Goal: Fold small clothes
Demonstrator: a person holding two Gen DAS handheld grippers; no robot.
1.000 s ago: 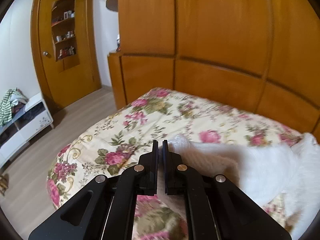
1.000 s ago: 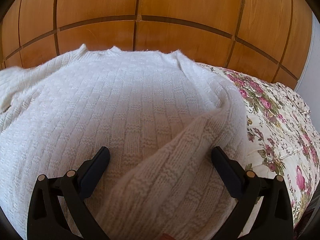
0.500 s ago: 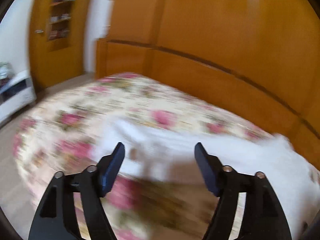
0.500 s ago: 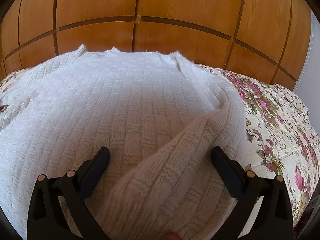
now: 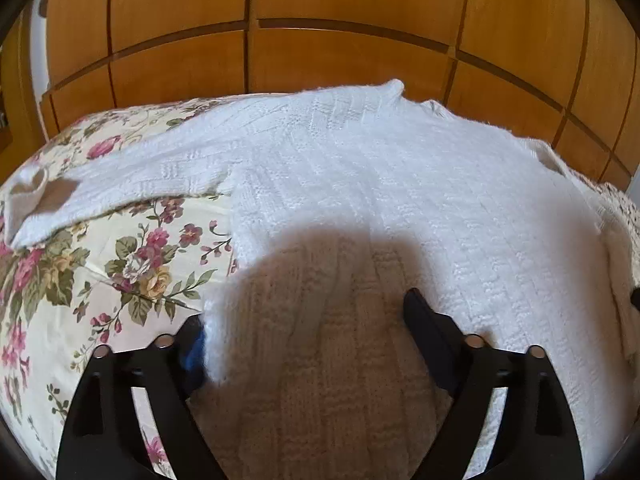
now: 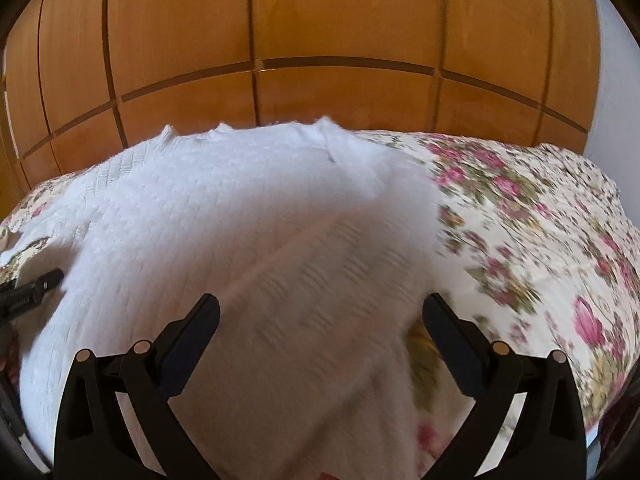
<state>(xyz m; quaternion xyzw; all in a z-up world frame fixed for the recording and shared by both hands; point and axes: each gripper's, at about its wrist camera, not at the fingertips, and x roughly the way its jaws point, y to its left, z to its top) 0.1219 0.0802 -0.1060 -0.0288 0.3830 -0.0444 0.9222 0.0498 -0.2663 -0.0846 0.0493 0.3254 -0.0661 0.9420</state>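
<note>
Backdrop, left wrist view: wood-panelled wardrobe (image 5: 340, 20) behind one floral bedspread (image 5: 100, 280).
Sweater, left wrist view: one white knit sweater (image 5: 400, 184) lying flat on the bedspread, one sleeve (image 5: 132, 176) stretched out to the left.
Left gripper (image 5: 304, 340): two fingers wide apart and opening; the sweater's lower left corner sits between them, not pinched.
Backdrop, right wrist view: same wardrobe (image 6: 340, 20), bedspread (image 6: 540, 240) showing on the right, kinda blurry.
Right gripper (image 6: 320, 320): two fingers spread wide, one folded-over sleeve (image 6: 320, 280) of the sweater (image 6: 200, 200) between them, nothing squeezed.
Extra: left gripper tip (image 6: 36, 288) peeks in at the left edge.
</note>
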